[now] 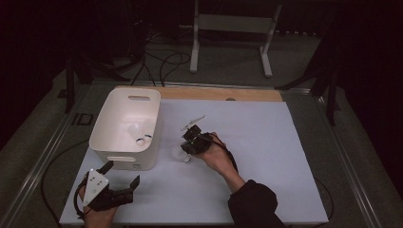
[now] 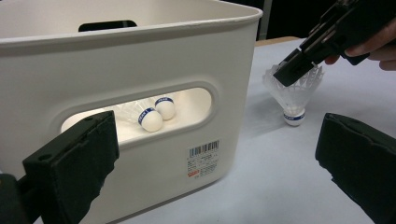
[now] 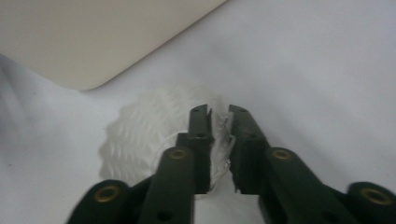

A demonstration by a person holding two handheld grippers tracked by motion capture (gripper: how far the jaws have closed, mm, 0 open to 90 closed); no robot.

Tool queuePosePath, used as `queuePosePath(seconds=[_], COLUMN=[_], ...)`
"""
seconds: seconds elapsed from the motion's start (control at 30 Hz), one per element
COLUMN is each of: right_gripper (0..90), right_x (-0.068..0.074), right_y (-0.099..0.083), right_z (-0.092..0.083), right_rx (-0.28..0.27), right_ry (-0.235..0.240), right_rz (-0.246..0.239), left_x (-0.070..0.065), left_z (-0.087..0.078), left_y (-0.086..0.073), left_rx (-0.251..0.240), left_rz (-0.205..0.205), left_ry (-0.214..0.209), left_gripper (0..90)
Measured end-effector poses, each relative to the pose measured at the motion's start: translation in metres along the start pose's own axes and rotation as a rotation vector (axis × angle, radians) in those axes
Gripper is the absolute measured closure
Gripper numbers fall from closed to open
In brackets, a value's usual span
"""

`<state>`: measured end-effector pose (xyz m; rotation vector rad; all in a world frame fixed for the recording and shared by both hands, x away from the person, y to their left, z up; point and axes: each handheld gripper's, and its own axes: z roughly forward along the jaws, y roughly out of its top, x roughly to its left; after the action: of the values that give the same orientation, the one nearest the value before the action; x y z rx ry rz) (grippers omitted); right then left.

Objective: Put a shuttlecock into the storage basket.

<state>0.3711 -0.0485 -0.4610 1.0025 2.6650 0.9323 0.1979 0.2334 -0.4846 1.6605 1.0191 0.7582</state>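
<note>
A white feathered shuttlecock with a blue-banded cork tip [image 2: 295, 95] stands on the pale sheet covering the table [image 1: 266, 156], just beside the near right corner of a cream plastic tub with handle slots [image 1: 124, 161]; its long axis is upright, cork down and touching the sheet, skirt opening upward. The right gripper [image 3: 218, 140] comes down on it from above, jaws pressed together on the skirt's rim, a strip of white feather pinched between them; in the left gripper view the gripper's black tip sits on the skirt's top edge. The left gripper [image 1: 121, 175] rests near the sheet's front left edge, jaws spread wide with nothing between them, facing the tub's front wall. To the right of the shuttlecock the sheet lies open; to its left the tub wall stands close. Two more blue-banded shuttlecocks [image 2: 156, 113] lie inside the tub, seen through its handle slot, their skirts largely hidden; in the right gripper view the cork is hidden beneath the blurred skirt.
</note>
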Motion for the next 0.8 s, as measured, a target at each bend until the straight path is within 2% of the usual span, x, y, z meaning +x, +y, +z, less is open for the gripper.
queuePosePath(seconds=[0.1,0.33,0.8], right_gripper=[88.9,89.5,89.4], right_x=[0.001,0.005,0.007], right_y=[0.000,0.002,0.007], right_z=[-0.001,-0.006,-0.014], right_rx=[-0.007,-0.025,-0.062], right_ry=[0.005,-0.002,-0.016], right_rz=[-0.003,-0.028,-0.028], left_x=[0.000,0.000,0.000], left_z=[0.000,0.000,0.000], left_y=[0.000,0.000,0.000], left_rx=[0.002,0.002,-0.003], left_rz=[0.001,0.001,0.001], left_ry=[-0.001,-0.001,0.001], left_gripper=[0.2,0.2,0.2])
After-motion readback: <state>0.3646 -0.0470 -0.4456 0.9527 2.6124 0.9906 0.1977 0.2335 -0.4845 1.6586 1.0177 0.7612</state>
